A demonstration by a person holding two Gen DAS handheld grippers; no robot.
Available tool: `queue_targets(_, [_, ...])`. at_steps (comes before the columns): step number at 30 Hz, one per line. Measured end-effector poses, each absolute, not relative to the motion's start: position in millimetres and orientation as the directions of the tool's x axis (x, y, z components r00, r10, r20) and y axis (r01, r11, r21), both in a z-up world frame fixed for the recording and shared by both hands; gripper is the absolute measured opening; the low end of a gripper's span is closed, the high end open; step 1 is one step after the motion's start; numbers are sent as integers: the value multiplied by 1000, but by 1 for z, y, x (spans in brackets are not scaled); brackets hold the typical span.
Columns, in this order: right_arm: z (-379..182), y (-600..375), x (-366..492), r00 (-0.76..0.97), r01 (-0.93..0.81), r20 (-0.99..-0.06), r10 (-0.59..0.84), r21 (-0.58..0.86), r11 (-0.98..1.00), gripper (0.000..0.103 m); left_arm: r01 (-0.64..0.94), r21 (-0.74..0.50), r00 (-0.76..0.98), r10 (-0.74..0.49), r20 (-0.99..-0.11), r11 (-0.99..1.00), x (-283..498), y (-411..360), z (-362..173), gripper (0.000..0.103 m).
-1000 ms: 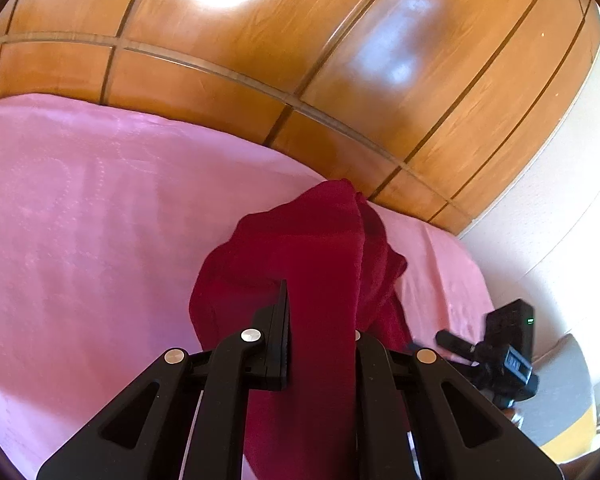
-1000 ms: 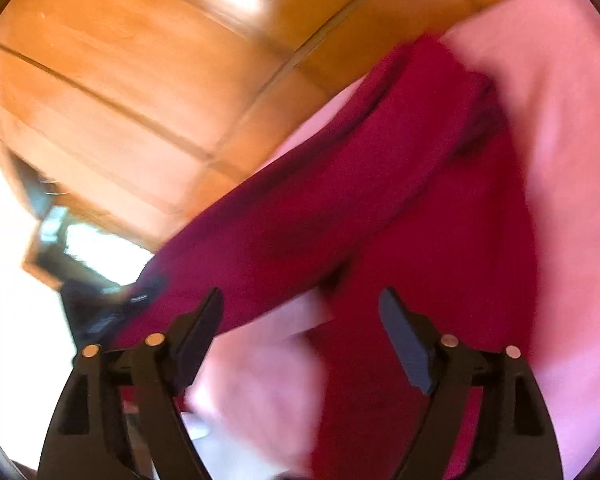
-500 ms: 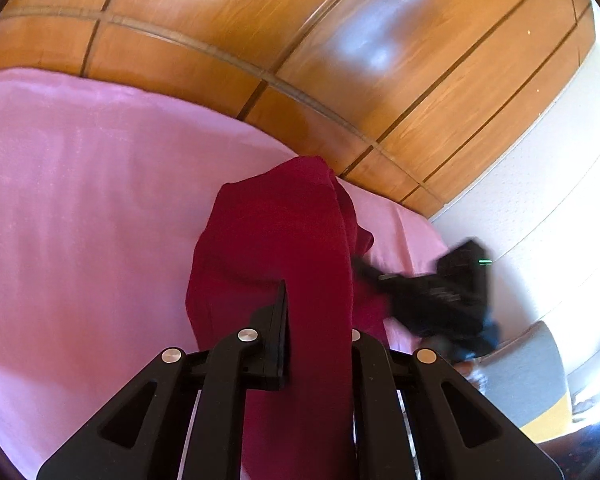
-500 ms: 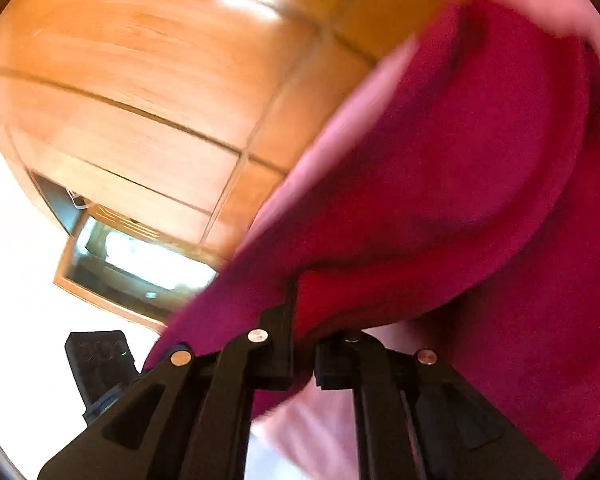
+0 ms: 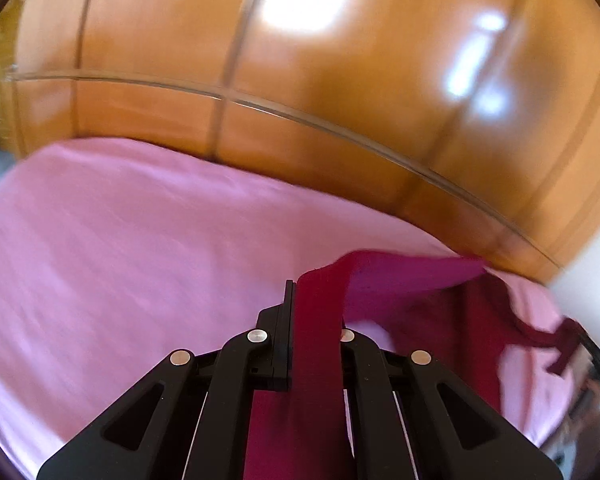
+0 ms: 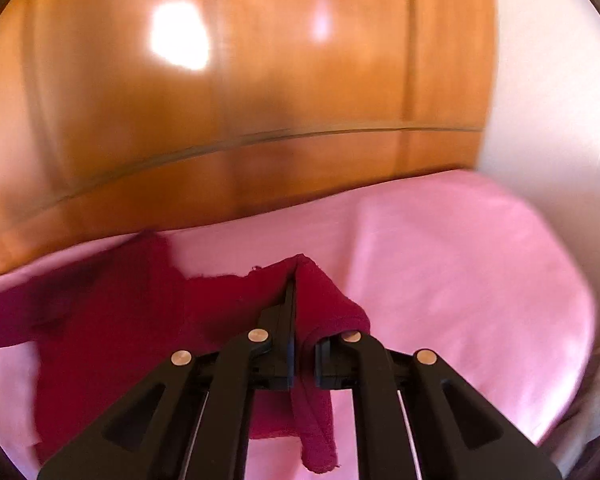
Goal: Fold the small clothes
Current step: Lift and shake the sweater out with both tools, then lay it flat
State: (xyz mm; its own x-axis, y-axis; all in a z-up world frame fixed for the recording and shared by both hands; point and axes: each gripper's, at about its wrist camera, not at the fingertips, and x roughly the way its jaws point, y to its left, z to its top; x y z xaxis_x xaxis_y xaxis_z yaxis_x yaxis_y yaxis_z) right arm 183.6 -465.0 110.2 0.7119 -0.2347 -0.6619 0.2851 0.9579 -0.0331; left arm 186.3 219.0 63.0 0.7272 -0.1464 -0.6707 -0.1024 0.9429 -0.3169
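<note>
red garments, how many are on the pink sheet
1. The red garment hangs stretched above the pink sheet, one edge pinched in the left gripper, another in the right gripper. Anything behind the cameras is hidden.

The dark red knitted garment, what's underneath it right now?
Under the dark red knitted garment lies the pink bed sheet, showing all around it. Both the left gripper and the right gripper pinch its edges. Whatever lies directly beneath the cloth is covered.
</note>
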Motion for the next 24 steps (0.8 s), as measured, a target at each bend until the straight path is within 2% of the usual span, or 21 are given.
queue_targets(1, [107,-468,193,698,310,-663,-271,-61,949,5,-136,-298,722,-111,-683,945,198,227,62,3])
queue_targets(3, [95,-487,221,663,304,-713,-228,-22,952,8,-196,-277,697,-65,-714,941,227,242,58,3])
queue_targets(4, [91,-490,229,648,318,-728,-223,-7,948,23,-210,-281,678,-68,-732,936,241,247,53,3])
queue_targets(5, [87,-480,241,633,332,-742,-222,1,943,42,-252,-270,659,-39,-751,929,252,253,46,6])
queue_targets(6, [81,-478,236,621,338,-753,-219,5,941,46,-273,-262,643,-27,-765,926,258,256,42,14])
queue_targets(7, [81,-474,234,614,338,-760,-214,8,941,52,-282,-250,634,-16,-773,926,263,257,38,15])
queue_targets(8, [76,-472,230,609,328,-769,-193,22,945,66,-295,-217,626,17,-780,931,266,258,35,15])
queue_targets(10, [76,-472,214,611,315,-769,-188,18,949,82,-337,-141,608,101,-787,931,268,264,31,15])
queue_targets(11, [74,-470,198,612,311,-765,-199,2,950,85,-346,-142,606,105,-789,928,266,269,28,25])
queue_targets(12, [73,-468,190,610,304,-766,-202,-9,953,88,-371,-147,600,116,-792,917,262,277,26,45])
queue_targets(13, [71,-470,180,604,307,-771,-201,-7,952,91,-397,-147,601,136,-788,906,256,283,27,52])
queue_targets(14, [68,-470,166,596,307,-782,-183,11,952,91,-414,-150,609,151,-778,898,250,288,27,54])
queue_targets(17, [64,-456,132,599,275,-790,-134,46,960,91,-357,-207,645,80,-760,911,221,286,24,54])
queue_targets(19, [59,-436,107,595,215,-803,-41,110,970,91,-266,-234,654,-3,-757,935,199,268,14,54])
queue_targets(21, [52,-408,81,574,130,-815,83,191,973,88,-143,-268,632,-121,-766,953,178,237,-1,40])
queue_targets(24, [42,-366,51,521,31,-811,265,329,944,75,20,-389,550,-335,-765,921,145,187,-29,35])
